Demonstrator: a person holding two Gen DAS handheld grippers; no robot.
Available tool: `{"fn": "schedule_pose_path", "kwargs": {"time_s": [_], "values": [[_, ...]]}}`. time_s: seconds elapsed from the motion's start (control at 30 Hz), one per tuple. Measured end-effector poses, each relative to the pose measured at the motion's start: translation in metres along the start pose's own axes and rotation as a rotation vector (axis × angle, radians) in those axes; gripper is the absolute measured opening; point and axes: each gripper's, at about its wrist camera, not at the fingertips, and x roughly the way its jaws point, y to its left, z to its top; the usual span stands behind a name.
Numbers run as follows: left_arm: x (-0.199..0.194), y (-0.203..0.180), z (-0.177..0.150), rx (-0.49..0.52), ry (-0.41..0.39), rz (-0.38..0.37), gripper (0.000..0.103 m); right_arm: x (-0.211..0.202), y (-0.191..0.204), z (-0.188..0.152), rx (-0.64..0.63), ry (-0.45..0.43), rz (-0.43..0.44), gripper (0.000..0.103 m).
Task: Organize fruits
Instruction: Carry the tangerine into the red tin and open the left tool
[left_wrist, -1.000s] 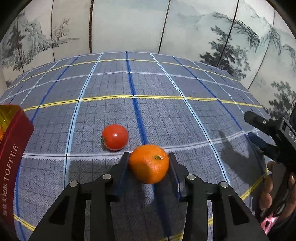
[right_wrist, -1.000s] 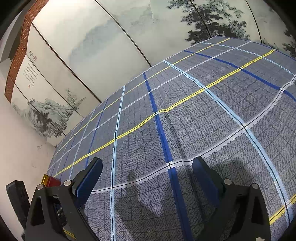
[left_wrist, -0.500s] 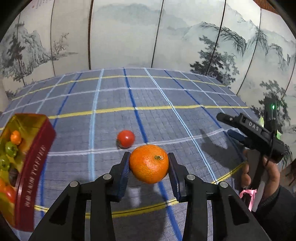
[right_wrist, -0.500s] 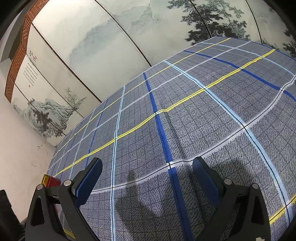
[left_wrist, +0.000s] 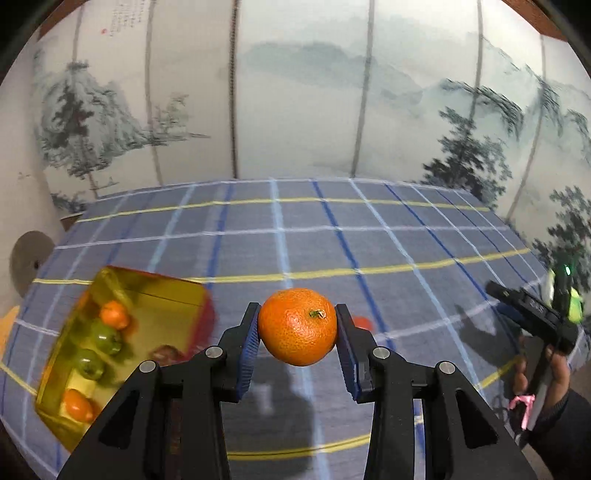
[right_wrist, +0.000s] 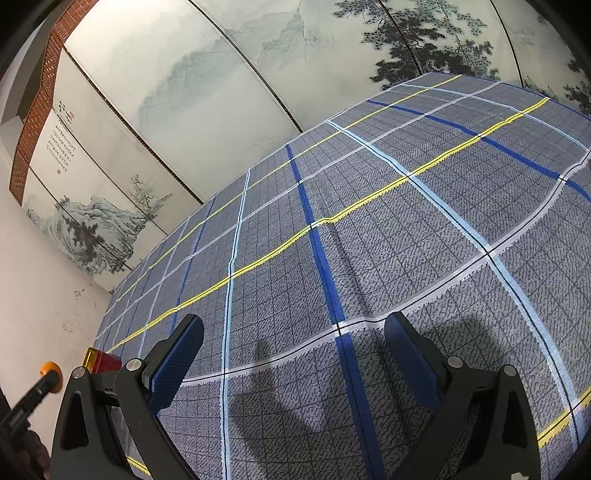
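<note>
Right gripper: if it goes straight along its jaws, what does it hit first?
Probably just the plaid tablecloth. The right gripper is open with nothing between its jaws, and no object shows in that line; depth is hard to judge.

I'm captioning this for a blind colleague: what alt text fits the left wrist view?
The left gripper holds an orange above a checked tablecloth. To the left sits an open tin of small fruit; a red tomato peeks out behind the right finger.
</note>
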Motion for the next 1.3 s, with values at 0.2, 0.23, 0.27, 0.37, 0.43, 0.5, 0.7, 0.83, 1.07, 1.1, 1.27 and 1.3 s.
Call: {"fn": "schedule_pose_path", "kwargs": {"time_s": [0.2, 0.23, 0.27, 0.37, 0.43, 0.5, 0.7, 0.83, 1.07, 1.1, 1.27, 1.3], "values": [[-0.014, 0.06, 0.012, -0.105, -0.023, 0.071, 0.04, 0.0, 0.0, 0.0, -0.001, 0.0, 0.0, 0.097], [-0.015, 0.067, 0.013, -0.12, -0.023, 0.079, 0.04, 0.0, 0.0, 0.0, -0.001, 0.001, 0.0, 0.097], [-0.016, 0.078, 0.014, -0.139, -0.025, 0.09, 0.04, 0.0, 0.0, 0.0, -0.001, 0.001, 0.0, 0.098], [-0.014, 0.103, 0.014, -0.165, -0.015, 0.13, 0.04, 0.0, 0.0, 0.0, -0.001, 0.0, 0.0, 0.098], [-0.013, 0.117, 0.011, -0.178, -0.004, 0.16, 0.04, 0.0, 0.0, 0.0, -0.002, 0.001, 0.001, 0.098], [-0.012, 0.129, 0.005, -0.19, 0.011, 0.182, 0.04, 0.0, 0.0, 0.0, -0.001, 0.001, 0.001, 0.098], [-0.011, 0.153, -0.011, -0.239, 0.04, 0.215, 0.04, 0.0, 0.0, 0.0, -0.002, 0.001, 0.001, 0.098], [-0.003, 0.159, -0.016, -0.234, 0.069, 0.228, 0.04, 0.0, 0.0, 0.0, -0.001, 0.001, 0.002, 0.098], [0.012, 0.175, -0.025, -0.267, 0.129, 0.24, 0.04, 0.0, 0.0, 0.0, -0.003, 0.002, 0.0, 0.098], [0.014, 0.176, -0.026, -0.27, 0.139, 0.24, 0.04, 0.0, 0.0, 0.0, -0.003, 0.002, 0.0, 0.098], [0.023, 0.18, -0.029, -0.273, 0.171, 0.249, 0.04, 0.0, 0.0, 0.0, -0.002, 0.001, 0.001, 0.099], [0.025, 0.181, -0.029, -0.276, 0.175, 0.253, 0.04, 0.0, 0.0, 0.001, -0.002, 0.001, 0.002, 0.099]]}}
